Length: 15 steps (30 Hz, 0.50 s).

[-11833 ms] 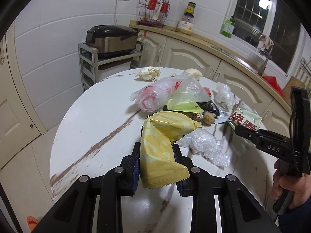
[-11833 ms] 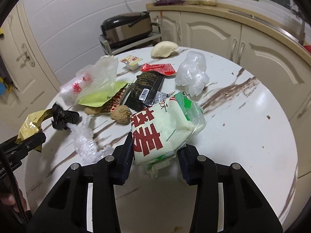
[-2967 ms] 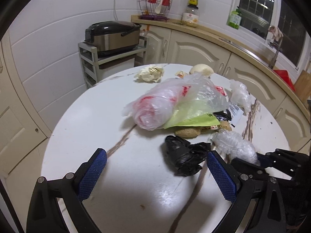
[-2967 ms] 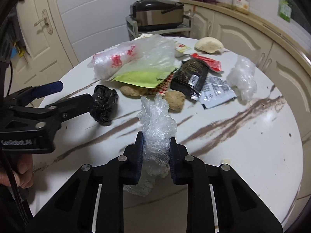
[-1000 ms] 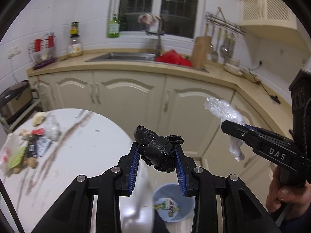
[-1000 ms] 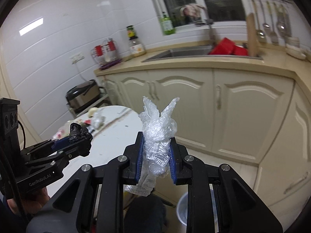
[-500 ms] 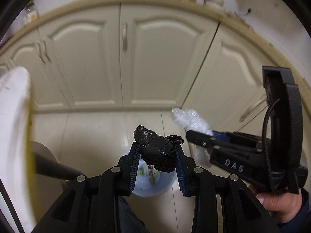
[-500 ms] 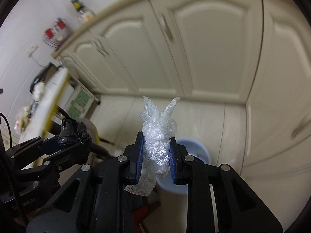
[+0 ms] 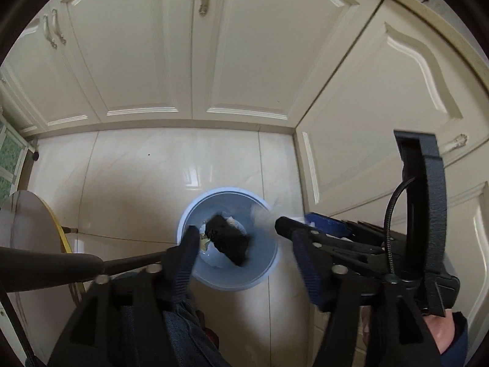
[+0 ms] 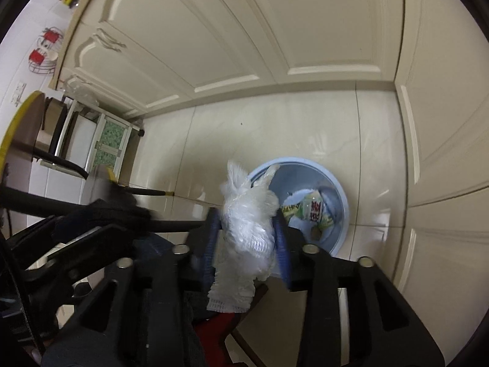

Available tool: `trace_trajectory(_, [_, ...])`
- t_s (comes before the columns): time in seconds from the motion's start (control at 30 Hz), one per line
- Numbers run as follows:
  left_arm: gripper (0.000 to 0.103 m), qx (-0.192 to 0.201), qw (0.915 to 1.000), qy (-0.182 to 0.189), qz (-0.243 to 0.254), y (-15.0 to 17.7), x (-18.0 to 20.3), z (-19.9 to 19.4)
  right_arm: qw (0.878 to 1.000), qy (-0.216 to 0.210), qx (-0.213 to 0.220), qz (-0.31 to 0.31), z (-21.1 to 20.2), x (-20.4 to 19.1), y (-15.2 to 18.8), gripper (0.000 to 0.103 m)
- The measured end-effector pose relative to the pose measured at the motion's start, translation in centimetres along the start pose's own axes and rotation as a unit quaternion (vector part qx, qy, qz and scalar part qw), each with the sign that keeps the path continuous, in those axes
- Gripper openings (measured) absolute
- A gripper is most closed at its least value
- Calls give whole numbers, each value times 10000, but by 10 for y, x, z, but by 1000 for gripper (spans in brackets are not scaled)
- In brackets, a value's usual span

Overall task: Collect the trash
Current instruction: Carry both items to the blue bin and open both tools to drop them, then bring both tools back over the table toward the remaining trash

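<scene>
- Okay, your left gripper [image 9: 241, 263] has just been opening, jaws apart, and the black wad [image 9: 227, 241] is loose over the blue bin [image 9: 269, 263].
- Your right gripper [image 10: 247, 241] has been opening too; the clear plastic bundle [image 10: 247, 223] sits between its pads over the near rim, so it could miss.
- Motion blur hides whether the pads touch it.

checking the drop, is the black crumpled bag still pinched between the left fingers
No, the black crumpled bag hangs free between the spread left fingers, over the round blue plastic bin.

Both wrist cameras look steeply down from close above, sharing the blue bin [image 9: 269, 270] [image 10: 343, 214], floor tiles and cabinet doors.
</scene>
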<state>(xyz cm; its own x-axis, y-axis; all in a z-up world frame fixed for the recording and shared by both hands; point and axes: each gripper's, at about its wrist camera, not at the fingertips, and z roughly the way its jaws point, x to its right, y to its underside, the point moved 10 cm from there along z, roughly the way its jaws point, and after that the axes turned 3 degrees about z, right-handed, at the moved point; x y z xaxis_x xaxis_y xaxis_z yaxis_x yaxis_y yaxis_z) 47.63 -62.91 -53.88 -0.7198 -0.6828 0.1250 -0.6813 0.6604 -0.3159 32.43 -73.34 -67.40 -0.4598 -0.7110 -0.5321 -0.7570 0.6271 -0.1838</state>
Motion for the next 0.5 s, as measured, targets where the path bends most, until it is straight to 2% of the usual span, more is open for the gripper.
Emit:
trace_trajectory(0.1, [64,-34,10000,-60,-39,-1,-3,5,9999,30,-48,149,6,9,1,63])
trace_trajectory(0.13, [64,-49,9999,-81,-59,7,-3,2,9998,25,-43,188,6,11,1,66])
trace_trajectory(0.3, [64,10,9999,-134,-44,27,4,-14,9992,90,103,379,-7,17,0,97])
trace_trajectory(0.37, [64,110,9998,-185,31,34,11,-25,9986,160,171,477,-13,20,-1,103])
trace_trajectory(0.5, [64,403,9988,-233,145,39,21,-56,9965,278,360,708,-35,21,-5,103])
